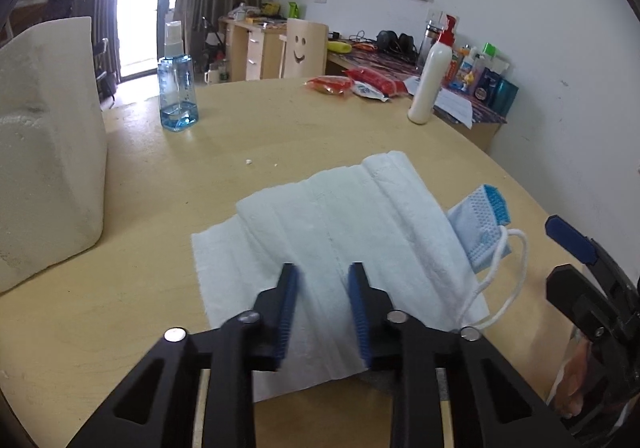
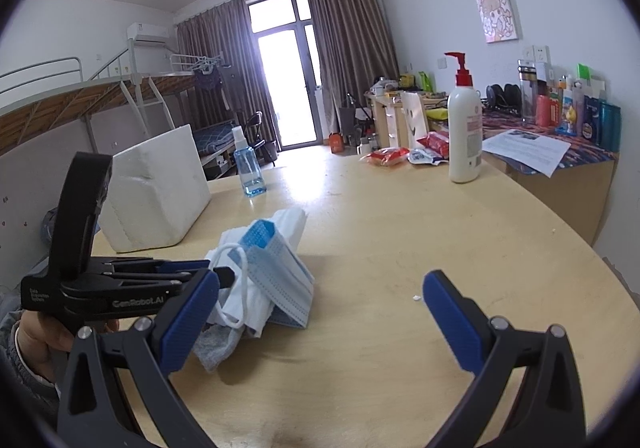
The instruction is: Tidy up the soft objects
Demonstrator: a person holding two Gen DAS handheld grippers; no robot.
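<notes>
Your left tongs (image 1: 323, 274) hovered low over the white towel (image 1: 340, 232), their blue pads set a narrow way apart with the cloth showing between them; nothing was gripped. From the right wrist view the same tongs (image 2: 218, 272) reached in from the left, their tips at the edge of the pile, though you could not tell there whether they touched it.

Your right tongs (image 2: 320, 302) stood wide and carried nothing, held above bare bench (image 2: 400, 240) to the right of the pile.

The towel lay loosely folded near the middle of the bench, one flat layer spread toward the left under the thicker folds. The blue face mask (image 1: 482, 226) rested against the towel's right side, partly tucked beneath it, with its white ear loop (image 1: 508, 276) trailing onto the wood. In the right wrist view the mask (image 2: 280, 272) leaned on the heap, and a grey cloth (image 2: 214, 346) poked out under it at the near edge.

Well apart from the pile stood a white foam box (image 1: 44, 152) on the left, a blue spray bottle (image 1: 177, 88) behind it, and a white pump bottle (image 2: 464, 132) beside some red snack packets (image 2: 386, 157) at the far right.
</notes>
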